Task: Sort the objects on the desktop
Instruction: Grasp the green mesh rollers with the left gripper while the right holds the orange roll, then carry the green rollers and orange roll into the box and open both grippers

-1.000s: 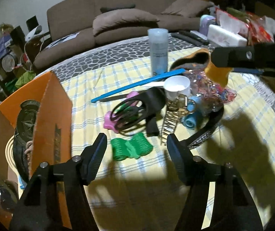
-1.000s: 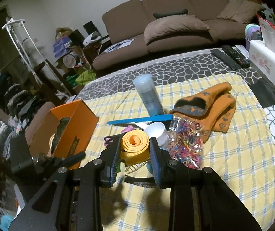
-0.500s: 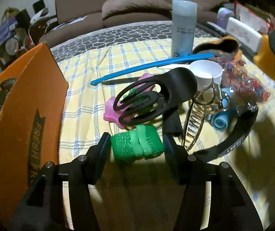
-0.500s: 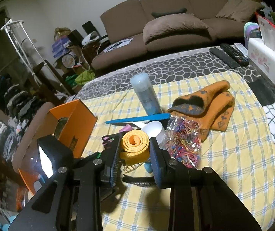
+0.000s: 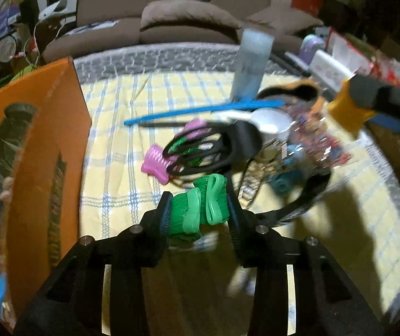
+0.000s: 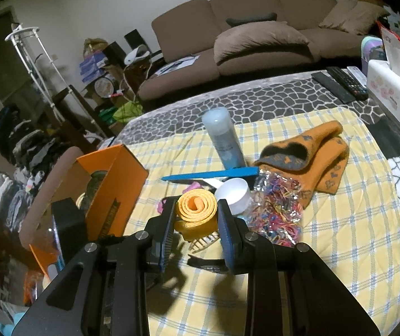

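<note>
Left gripper just closed on green roller; right gripper clamps orange roll.

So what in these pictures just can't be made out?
- Left wrist view: motion blur smears the gold clip and blue roller.
- Orange box contents: its walls hide most in both views.
- Right wrist view: the right tool and its yellow roll hide the pile behind.

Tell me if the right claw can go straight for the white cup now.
Probably not. The right claw is shut on a rolled orange band, so it has no free grip, though the white cup sits just beyond it with nothing between.
</note>
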{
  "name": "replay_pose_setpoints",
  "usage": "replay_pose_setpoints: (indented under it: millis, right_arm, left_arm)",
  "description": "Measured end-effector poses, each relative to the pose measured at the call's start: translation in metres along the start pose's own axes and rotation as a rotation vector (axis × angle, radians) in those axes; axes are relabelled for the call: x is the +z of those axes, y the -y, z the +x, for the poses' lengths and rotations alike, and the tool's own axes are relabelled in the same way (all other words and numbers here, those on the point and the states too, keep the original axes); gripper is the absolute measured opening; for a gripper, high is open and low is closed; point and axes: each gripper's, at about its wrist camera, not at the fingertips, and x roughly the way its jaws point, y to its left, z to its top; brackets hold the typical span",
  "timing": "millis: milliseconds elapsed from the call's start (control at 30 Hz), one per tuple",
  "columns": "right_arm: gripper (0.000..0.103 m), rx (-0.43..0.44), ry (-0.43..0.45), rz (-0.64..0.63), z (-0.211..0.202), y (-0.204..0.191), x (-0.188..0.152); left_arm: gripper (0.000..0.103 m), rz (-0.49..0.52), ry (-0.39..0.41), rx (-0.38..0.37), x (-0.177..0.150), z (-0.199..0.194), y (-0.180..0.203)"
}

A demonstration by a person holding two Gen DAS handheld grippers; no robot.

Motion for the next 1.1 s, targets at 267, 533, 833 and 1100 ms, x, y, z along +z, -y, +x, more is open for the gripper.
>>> replay_pose_setpoints:
  millis: [267, 533, 833, 1100]
  right_arm:
    - [0.030, 0.030, 0.022, -0.013, -0.009, -0.012, 0.005]
    - [0.030, 0.082, 0.036, -0.036, -0.009, -0.041, 0.011]
    - [0.030, 0.139, 0.004, -0.113, 0.009, -0.096, 0.007]
    - [0.030, 0.194, -0.040, -0.169, 0.028, -0.139, -0.003]
  left_arm:
    - [0.035, -0.006, 0.086, -0.089, 0.017, -0.060, 0.001]
    - [0.036, -0.043, 0.135, -0.094, 0.022, -0.105, -0.031]
    - [0.036, -0.103, 0.163, -0.057, 0.015, -0.139, -0.080]
    - [0.036, -0.154, 0.147, -0.006, -0.001, -0.154, -0.119]
